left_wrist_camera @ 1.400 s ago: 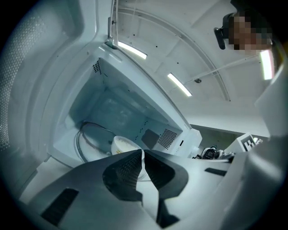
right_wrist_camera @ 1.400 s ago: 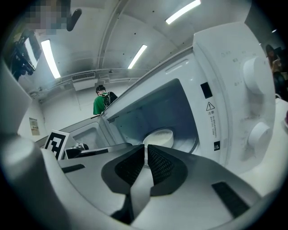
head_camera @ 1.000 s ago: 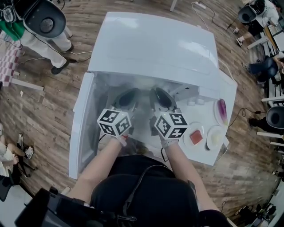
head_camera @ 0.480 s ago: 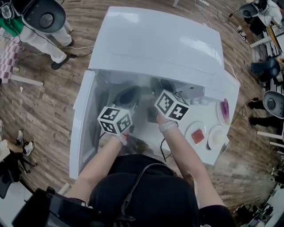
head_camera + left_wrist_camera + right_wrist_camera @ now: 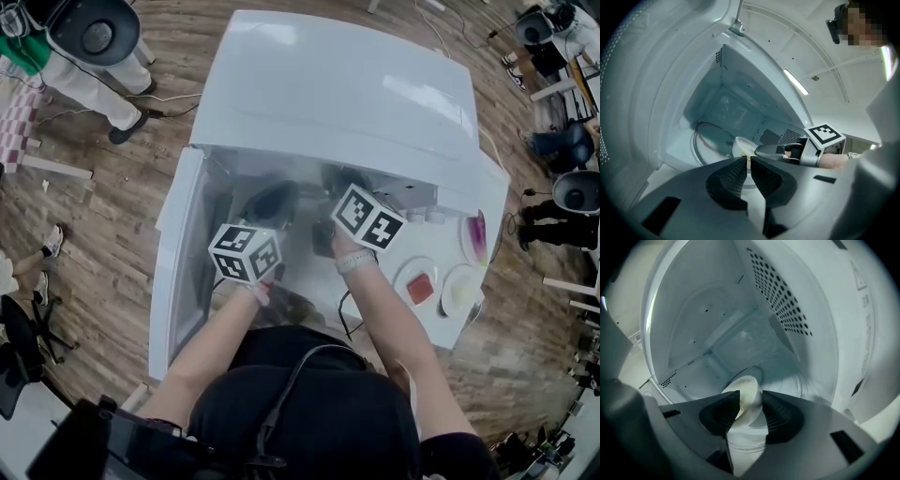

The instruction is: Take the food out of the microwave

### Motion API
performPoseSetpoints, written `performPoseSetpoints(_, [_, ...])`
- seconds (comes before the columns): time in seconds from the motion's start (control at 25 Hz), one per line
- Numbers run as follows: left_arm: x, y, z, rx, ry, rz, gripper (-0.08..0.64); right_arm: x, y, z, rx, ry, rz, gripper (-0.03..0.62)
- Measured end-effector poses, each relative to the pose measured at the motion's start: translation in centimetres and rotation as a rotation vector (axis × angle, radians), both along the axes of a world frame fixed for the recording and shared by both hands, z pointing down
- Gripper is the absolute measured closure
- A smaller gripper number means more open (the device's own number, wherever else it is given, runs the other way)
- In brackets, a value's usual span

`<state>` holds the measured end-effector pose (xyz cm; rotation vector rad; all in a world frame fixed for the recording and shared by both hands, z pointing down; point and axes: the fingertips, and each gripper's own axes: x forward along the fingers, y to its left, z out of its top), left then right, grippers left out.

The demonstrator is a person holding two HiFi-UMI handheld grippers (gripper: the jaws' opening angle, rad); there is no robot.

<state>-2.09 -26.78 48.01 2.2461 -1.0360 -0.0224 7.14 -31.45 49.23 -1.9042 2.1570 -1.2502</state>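
Inside the open white microwave (image 5: 337, 84), on the glass turntable (image 5: 708, 140): one shallow white dish (image 5: 739, 146) with a pale yellowish food in it, kind not discernible; the dish rests on the turntable, not yet taken out.

Door (image 5: 178, 281): swung wide to the left of the cavity.

Right gripper (image 5: 751, 394): reaching deep into the cavity, rolled to one side; jaws spread, having just been closing; the dish rim lies between the ribbed pads (image 5: 778, 416); whether they press on it cannot be told.

Left gripper (image 5: 749, 160): jaws pressed together, nothing between them; held at the cavity mouth just left of the right gripper, tips pointing toward the dish and apart from it.

Marker cubes: one on each gripper, left cube (image 5: 246, 253), right cube (image 5: 368, 217); both outside the cavity opening, above the person's wrists.

Cavity side wall (image 5: 783, 301): white, pierced with rows of round holes.

White table (image 5: 448, 328), right of the microwave front: three plates, well apart from both grippers; purple-item plate (image 5: 464, 255) farthest back; red-item plate (image 5: 403, 277) and pale-item plate (image 5: 466, 274) side by side nearer the person.

Floor (image 5: 94, 216): wood-pattern planks; cables trailing across it.
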Motion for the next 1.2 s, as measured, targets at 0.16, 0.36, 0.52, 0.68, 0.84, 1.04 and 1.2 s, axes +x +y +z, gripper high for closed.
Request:
performPoseSetpoints(0.16, [0.0,-0.3,0.1,-0.015,0.016,-0.010,0.522,0.1,0.7,0.0,0.005,-0.017,0.026,0.434])
performPoseSetpoints(0.36, [-0.2,-0.8,-0.4,-0.008,0.030,-0.031,0.456,0.1,1.7,0.0,0.004,-0.034,0.026,0.437])
performPoseSetpoints(0.52, [-0.1,-1.0,-0.9,-0.008,0.070,-0.030,0.456,0.1,2.6,-0.2,0.008,-0.032,0.009,0.439])
performPoseSetpoints(0.68, [0.1,-1.3,-0.7,-0.029,0.084,-0.031,0.456,-0.2,3.4,-0.3,0.020,-0.051,-0.016,0.442])
performPoseSetpoints(0.84, [0.2,-1.3,0.0,-0.073,0.073,-0.029,0.456,-0.3,3.9,-0.5,0.030,-0.063,-0.027,0.455])
performPoseSetpoints(1.04, [0.4,-1.3,0.8,-0.128,0.075,-0.040,0.456,-0.3,3.8,-0.9,0.053,-0.040,-0.053,0.460])
performPoseSetpoints(1.2, [0.3,-1.5,1.0,-0.154,0.075,-0.060,0.456,-0.3,4.1,-0.9,0.065,-0.055,-0.050,0.463])
